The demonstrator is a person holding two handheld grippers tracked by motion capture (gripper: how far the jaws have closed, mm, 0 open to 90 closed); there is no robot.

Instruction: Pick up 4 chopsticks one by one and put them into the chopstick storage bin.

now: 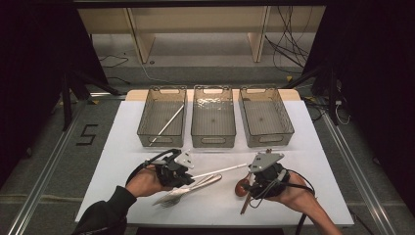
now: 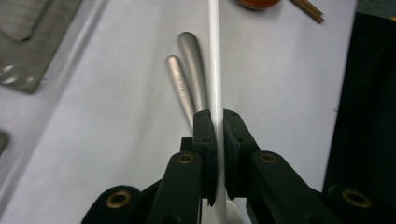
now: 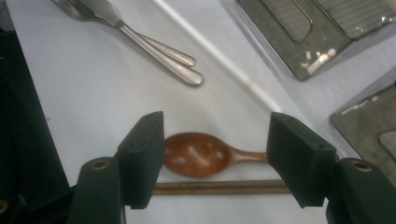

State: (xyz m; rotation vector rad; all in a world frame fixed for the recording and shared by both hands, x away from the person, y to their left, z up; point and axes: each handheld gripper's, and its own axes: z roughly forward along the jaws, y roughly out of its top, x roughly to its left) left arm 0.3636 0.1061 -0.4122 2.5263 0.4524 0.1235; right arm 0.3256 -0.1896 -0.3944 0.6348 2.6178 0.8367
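Observation:
My left gripper [image 1: 191, 176] [image 2: 216, 122] is shut on a thin white stick [image 1: 220, 170] [image 2: 215, 60], which runs out past the jaws toward the right side of the table. Under it lie a metal fork and a second metal piece [image 1: 188, 188], handles side by side [image 2: 187, 79]. My right gripper [image 1: 249, 185] [image 3: 217, 127] stands open over a brown wooden spoon [image 1: 242, 188] [image 3: 196, 155]. The spoon lies on the table between the jaws, and the pads do not press on it. A wooden chopstick [image 1: 244, 203] [image 3: 219, 187] lies just beside the spoon.
Three clear baskets stand in a row at the back: the left one [image 1: 147, 120] holds a white stick [image 1: 167, 125], the middle [image 1: 195, 120] and right [image 1: 286, 120] look bare. The white table [image 1: 318, 161] ends close behind both hands.

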